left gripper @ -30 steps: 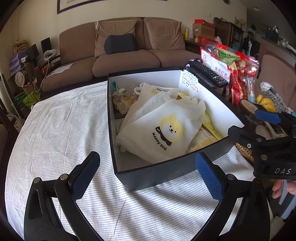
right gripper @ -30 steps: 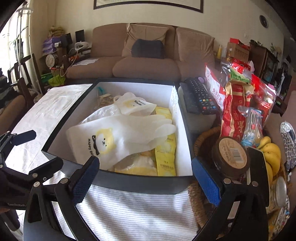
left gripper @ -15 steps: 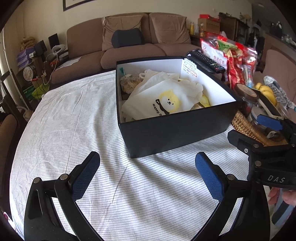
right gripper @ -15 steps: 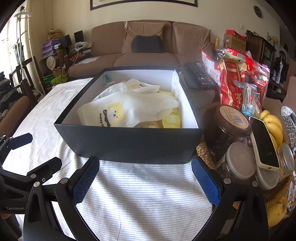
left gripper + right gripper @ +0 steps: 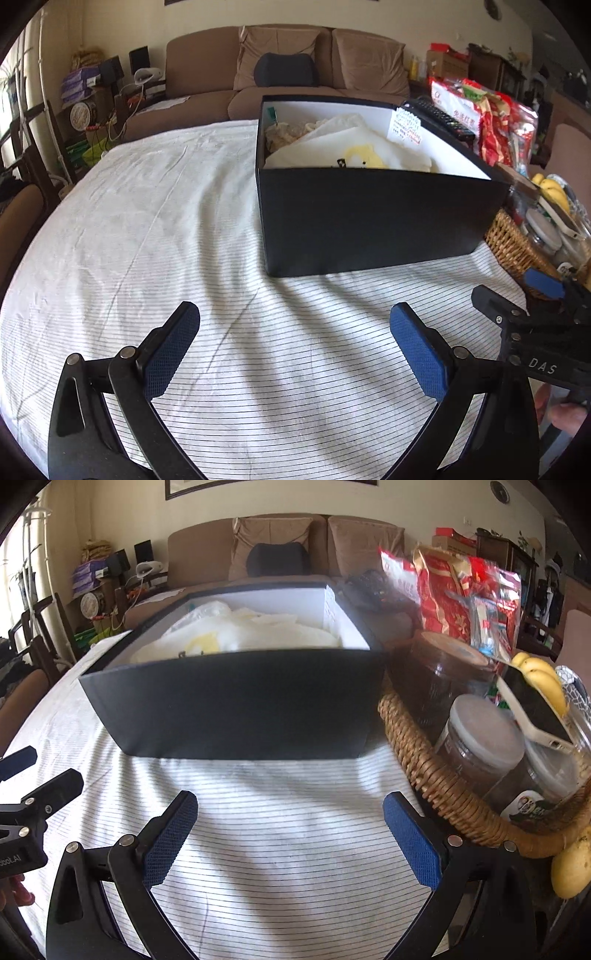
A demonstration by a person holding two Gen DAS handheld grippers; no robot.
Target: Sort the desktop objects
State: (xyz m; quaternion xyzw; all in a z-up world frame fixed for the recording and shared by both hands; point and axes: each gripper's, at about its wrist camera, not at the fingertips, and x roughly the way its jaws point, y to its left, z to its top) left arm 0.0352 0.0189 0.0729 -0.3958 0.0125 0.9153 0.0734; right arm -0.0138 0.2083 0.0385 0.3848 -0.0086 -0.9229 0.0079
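Note:
A black box with a white inside stands on the striped tablecloth. It holds a white bag with a yellow dog print and other packets, partly hidden by the near wall. My left gripper hangs open low over the cloth, in front of the box with nothing between its blue pads. My right gripper is open too, near the box's front right corner. Each gripper shows at the edge of the other's view.
A wicker basket at the right holds brown jars, a phone and bananas. Red snack bags and a remote control lie behind it. A brown sofa stands beyond the table.
Both grippers have drawn back and dropped lower, from over the box to the cloth in front of it. The box contents have not moved.

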